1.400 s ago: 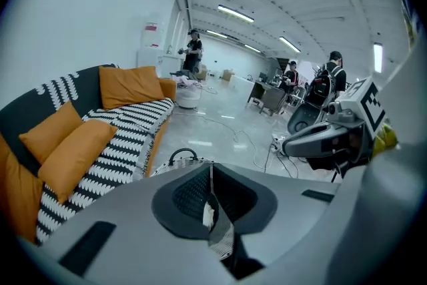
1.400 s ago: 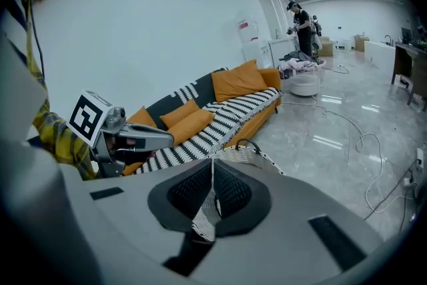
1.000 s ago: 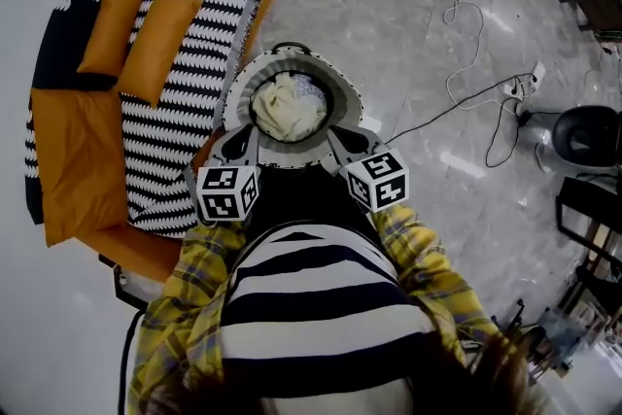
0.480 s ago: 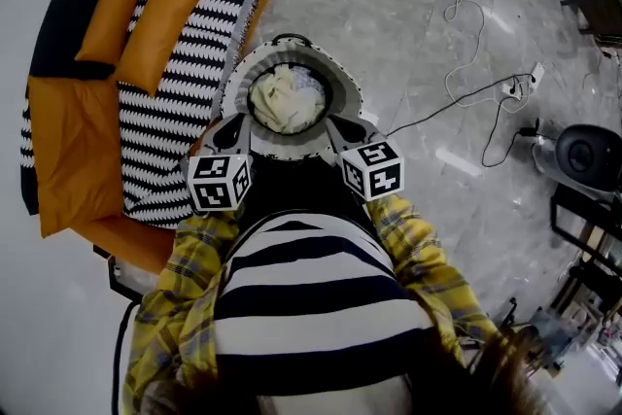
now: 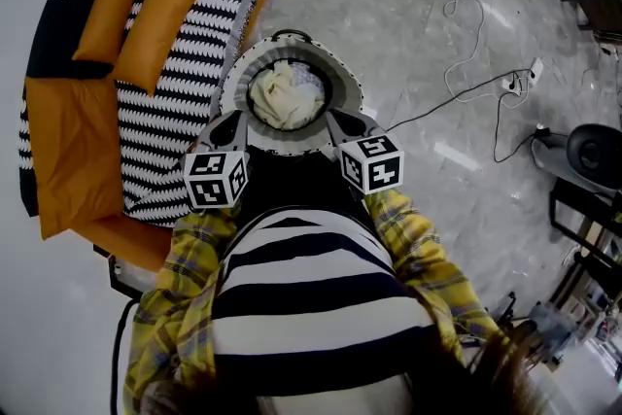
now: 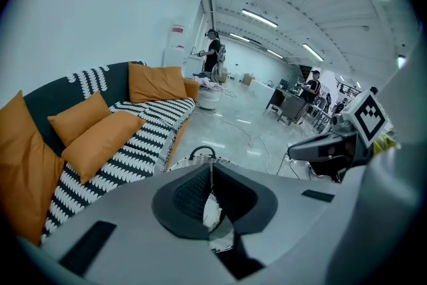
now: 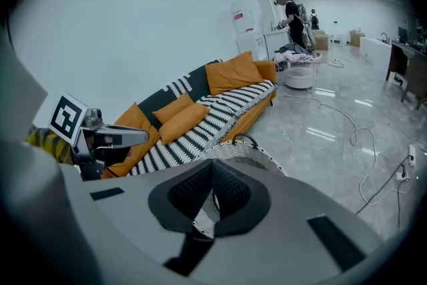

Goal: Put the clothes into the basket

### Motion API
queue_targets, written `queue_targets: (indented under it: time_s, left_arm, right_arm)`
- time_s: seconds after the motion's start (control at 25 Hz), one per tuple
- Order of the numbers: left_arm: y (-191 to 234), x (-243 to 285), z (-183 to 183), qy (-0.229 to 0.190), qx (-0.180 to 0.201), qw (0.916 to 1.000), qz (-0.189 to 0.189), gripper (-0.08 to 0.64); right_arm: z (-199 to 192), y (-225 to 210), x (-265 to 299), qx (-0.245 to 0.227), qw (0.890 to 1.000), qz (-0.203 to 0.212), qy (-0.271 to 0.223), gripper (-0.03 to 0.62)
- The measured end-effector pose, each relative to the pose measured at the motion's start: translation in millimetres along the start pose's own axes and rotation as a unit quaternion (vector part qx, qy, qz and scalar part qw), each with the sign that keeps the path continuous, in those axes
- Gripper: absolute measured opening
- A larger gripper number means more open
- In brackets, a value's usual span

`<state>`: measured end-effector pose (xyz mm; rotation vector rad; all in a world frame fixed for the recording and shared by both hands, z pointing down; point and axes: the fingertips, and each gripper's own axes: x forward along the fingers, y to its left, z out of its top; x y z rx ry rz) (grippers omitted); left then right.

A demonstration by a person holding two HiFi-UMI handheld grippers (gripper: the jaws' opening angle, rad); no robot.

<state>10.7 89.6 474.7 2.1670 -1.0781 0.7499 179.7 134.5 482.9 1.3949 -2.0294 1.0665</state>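
On grey marble floor (image 5: 408,24), basket (image 5: 233,78) beside striped sofa (image 5: 185,63), loose cables (image 5: 457,10)

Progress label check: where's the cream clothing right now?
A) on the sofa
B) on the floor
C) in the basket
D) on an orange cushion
C: the cream clothing lies bunched inside the basket, ringed all round by its rim.
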Motion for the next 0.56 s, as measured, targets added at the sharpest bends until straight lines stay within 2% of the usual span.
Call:
queue_targets:
  time_s: [0.56]
  left_arm:
    - [7.8,7.8,-0.9,0.020,0.005,0.9998,-0.009,0.023]
  right_arm:
    - [-0.5,-1.3,7.0,0.013,1.000,-0.005,0.004,0.026]
